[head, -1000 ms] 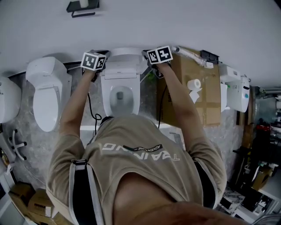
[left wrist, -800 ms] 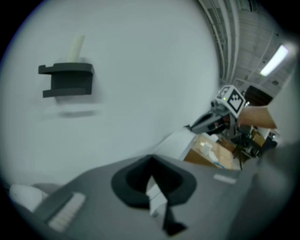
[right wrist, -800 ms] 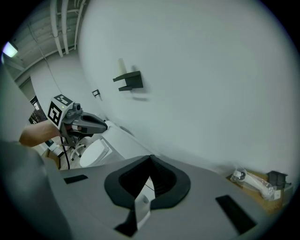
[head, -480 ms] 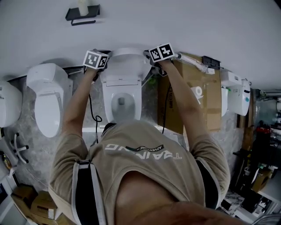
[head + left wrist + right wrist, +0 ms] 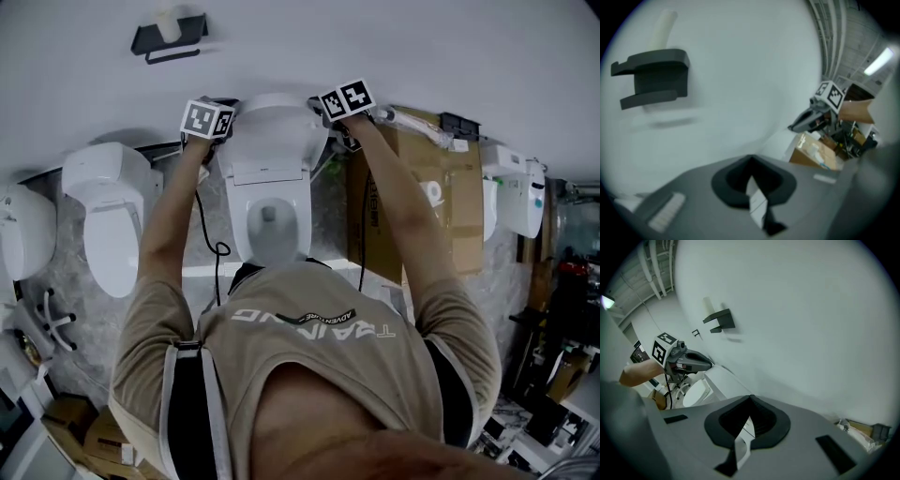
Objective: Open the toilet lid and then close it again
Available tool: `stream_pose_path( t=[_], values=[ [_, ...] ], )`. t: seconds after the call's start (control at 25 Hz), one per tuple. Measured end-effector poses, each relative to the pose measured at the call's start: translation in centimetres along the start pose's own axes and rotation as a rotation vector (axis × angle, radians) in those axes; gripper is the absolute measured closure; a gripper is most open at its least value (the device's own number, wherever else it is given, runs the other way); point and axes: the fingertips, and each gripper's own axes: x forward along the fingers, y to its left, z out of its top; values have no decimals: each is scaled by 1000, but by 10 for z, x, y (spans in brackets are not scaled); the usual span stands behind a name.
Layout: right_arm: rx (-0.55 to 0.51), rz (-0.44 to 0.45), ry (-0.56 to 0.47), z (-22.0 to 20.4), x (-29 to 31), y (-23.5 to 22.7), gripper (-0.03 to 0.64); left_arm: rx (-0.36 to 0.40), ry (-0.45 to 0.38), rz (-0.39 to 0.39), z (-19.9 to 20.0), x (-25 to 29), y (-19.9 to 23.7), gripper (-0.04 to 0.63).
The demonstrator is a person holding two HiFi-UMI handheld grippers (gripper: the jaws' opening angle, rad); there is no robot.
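Note:
The white toilet stands against the wall with its bowl uncovered. Its lid is raised near upright at the wall. My left gripper is at the lid's left edge and my right gripper at its right edge, so the lid sits between them. In the left gripper view the jaws meet at their tips, with only a white sliver showing below; the right gripper is visible across. In the right gripper view the jaws also meet, and the left gripper shows beyond the white lid.
A second toilet stands to the left and another at the far left. A tall cardboard box is right of the toilet, with a further white unit beyond. A black shelf hangs on the wall. A black cable hangs from the left gripper.
Both grippers have moved slightly further up toward the wall alongside the lid. The lid stands a little more upright than a second ago.

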Motion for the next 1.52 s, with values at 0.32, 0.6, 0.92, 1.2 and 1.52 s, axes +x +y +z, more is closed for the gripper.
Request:
stream_pose_path(
  t=[0.32,0.6,0.92,1.2,1.52],
  values=[
    [-16,-51,14,12,11,-16,607,-21,13,4,4,10,9,592],
    [-38,-66,26,17,15,-22,607,-46,-3,28,7,13,13,592],
    [-92,-60,-13,28,8,-19,607,-62,-17,39,1,3,8,592],
    [-88,-71,-26,39,18,-25,607,-9,23,-36,-17,-11,-17,592],
    [-120,-49,72,29,31,-27,607,-25,77,-83,-39,-2,-32,592]
  ],
)
